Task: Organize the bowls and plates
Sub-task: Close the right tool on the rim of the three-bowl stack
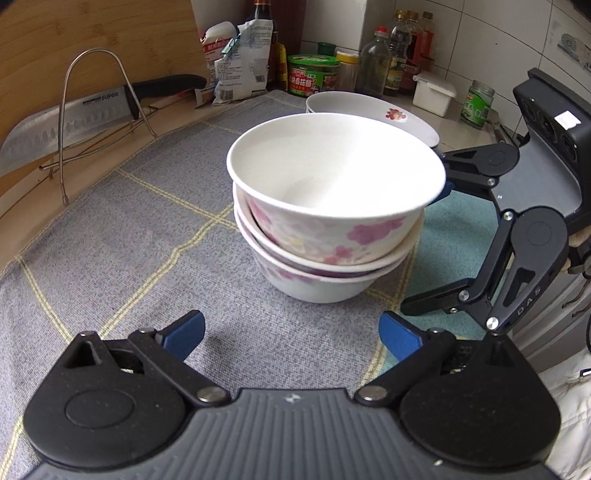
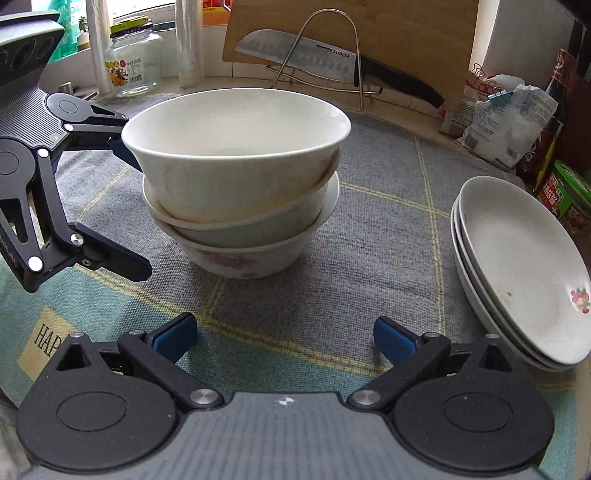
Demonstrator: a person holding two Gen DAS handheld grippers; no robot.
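- Landmark: stack of bowls (image 1: 332, 206), three nested, white with pink flower print, standing on the grey checked mat (image 1: 147, 236). Top bowl sits slightly tilted in the one below.
- Left gripper (image 1: 291, 336): jaws spread wide, blue pads bare, nothing between them. Sits just short of the bowl stack, pointed down at its base; no contact.
- Right gripper (image 2: 284, 338): jaws also spread wide and empty, near side of the bowl stack, apart from it.
- From the left wrist view, the right gripper shows to the right of the bowl stack; its upper finger passes behind the top bowl's rim, so contact there cannot be told.
- From the right wrist view, the left gripper shows left of the bowl stack, one blue pad close beside the top bowl's wall; touching or not, unclear.
- Stack of plates (image 2: 517, 273): shallow white plates, small red flower mark on the top one, lying on the mat right of the bowl stack in the right wrist view, well apart.
- Behind the bowl stack: cleaver (image 2: 295, 55) in a wire rack (image 2: 328, 48), leaning against a wooden board (image 2: 406, 33).
- Beyond the plates: bottles and jars (image 1: 388, 59) along the tiled wall.
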